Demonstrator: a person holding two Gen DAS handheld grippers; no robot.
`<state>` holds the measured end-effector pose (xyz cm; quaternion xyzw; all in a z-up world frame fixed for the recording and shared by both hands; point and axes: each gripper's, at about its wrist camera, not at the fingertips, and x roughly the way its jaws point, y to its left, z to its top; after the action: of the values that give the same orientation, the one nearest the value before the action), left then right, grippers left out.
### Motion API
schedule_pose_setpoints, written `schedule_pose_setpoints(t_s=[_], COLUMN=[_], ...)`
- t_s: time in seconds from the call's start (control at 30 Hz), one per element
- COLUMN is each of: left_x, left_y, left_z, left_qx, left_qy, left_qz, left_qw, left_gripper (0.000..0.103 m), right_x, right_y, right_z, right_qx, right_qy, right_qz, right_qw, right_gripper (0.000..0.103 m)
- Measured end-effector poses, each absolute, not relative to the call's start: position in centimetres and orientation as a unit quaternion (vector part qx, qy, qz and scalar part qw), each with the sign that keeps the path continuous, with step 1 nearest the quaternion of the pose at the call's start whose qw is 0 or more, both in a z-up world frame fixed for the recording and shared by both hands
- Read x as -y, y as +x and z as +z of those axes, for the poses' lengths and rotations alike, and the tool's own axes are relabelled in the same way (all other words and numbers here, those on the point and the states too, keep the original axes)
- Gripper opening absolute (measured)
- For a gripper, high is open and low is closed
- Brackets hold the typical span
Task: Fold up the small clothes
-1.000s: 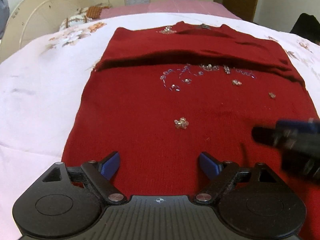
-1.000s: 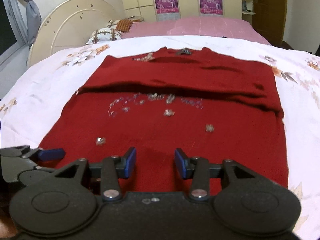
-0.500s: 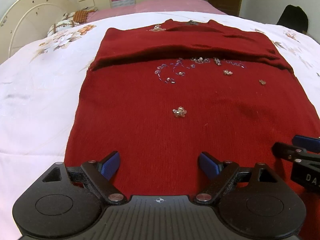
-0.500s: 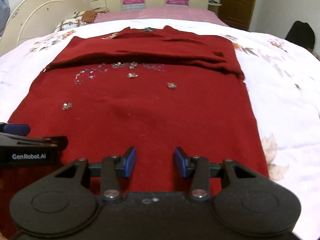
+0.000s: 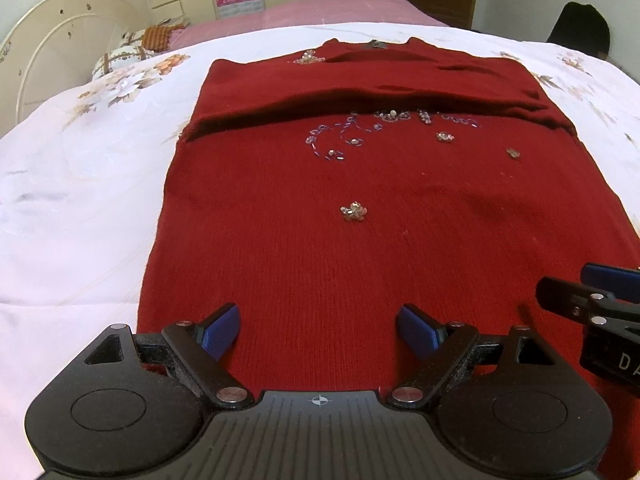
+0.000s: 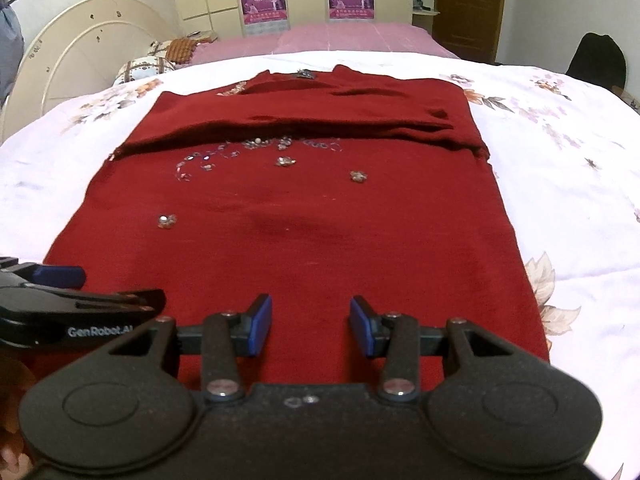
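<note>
A dark red knit sweater (image 5: 360, 260) with bead flowers lies flat on a white floral bedsheet (image 5: 80, 200). Its sleeves are folded across the chest at the far end. My left gripper (image 5: 318, 316) hovers over the left part of the near hem, open wide, with only flat fabric between its blue pads. The right gripper (image 6: 310, 308) stands over the sweater (image 6: 320, 240) near the right part of the hem, its jaws partly apart and pinching nothing. Each gripper shows in the other's view: the right gripper (image 5: 576, 280) at the right edge, the left gripper (image 6: 112, 286) at the left edge.
A cream round headboard (image 6: 88, 48) and patterned pillows (image 6: 168, 52) lie at the far left. A pink bed (image 6: 340, 36) and a wardrobe with two posters stand behind. A dark object (image 6: 596, 60) sits far right, beside a brown door (image 6: 468, 0).
The right gripper has shifted to the right along the hem and its view has rolled level. The left gripper has stayed over the hem with its jaws equally wide.
</note>
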<state>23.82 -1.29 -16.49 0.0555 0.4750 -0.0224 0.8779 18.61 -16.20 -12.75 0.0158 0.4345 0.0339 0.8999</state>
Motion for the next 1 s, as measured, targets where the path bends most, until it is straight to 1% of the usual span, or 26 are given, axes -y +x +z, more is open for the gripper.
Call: schedule_pose_setpoints(t_s=[0.13,0.33,0.37,0.4,0.53,0.73,0.83,0.9,1.0], left_x=[0.8,0.1,-0.2,-0.4,-1.8,-3.1,-4.3,-5.4,-7.2], left_y=[22.1,19.4,19.1,18.9,17.9,15.9,14.9,14.4,13.8], left_z=[-16.2,-17.0,-17.0,-17.0,-16.8,-15.2,-14.1,-14.0,-14.4], left_qx=[-0.471,-0.467,-0.465,-0.467,-0.473,-0.467,-0.461,-0.466,-0.478], left_qy=[0.058,0.067,0.067,0.068,0.067,0.065,0.059,0.051,0.032], left_qz=[-0.028,-0.038,-0.039,-0.038,-0.034,-0.038,-0.032,-0.026,-0.022], left_qw=[0.880,0.881,0.882,0.881,0.878,0.881,0.885,0.883,0.877], left_gripper=[0.086,0.086,0.088,0.092,0.093,0.093,0.093,0.093,0.093], right_x=[15.7,14.4,14.1,13.9,14.5,17.3,17.7,17.9,18.7], right_y=[18.0,16.2,16.0,15.8,14.6,13.1,12.2,11.6,10.9], right_z=[-12.5,-12.9,-13.2,-13.5,-14.2,-13.6,-12.5,-12.0,-12.1], right_qx=[-0.432,-0.441,-0.444,-0.450,-0.445,-0.454,-0.447,-0.441,-0.444], right_qy=[0.021,0.012,0.007,-0.003,-0.045,-0.016,-0.006,-0.009,-0.012], right_qz=[0.045,0.070,0.072,0.072,0.050,0.017,0.012,0.004,-0.015], right_qw=[0.900,0.894,0.893,0.890,0.893,0.890,0.894,0.897,0.896], right_gripper=[0.045,0.045,0.045,0.045,0.045,0.047,0.052,0.060,0.061])
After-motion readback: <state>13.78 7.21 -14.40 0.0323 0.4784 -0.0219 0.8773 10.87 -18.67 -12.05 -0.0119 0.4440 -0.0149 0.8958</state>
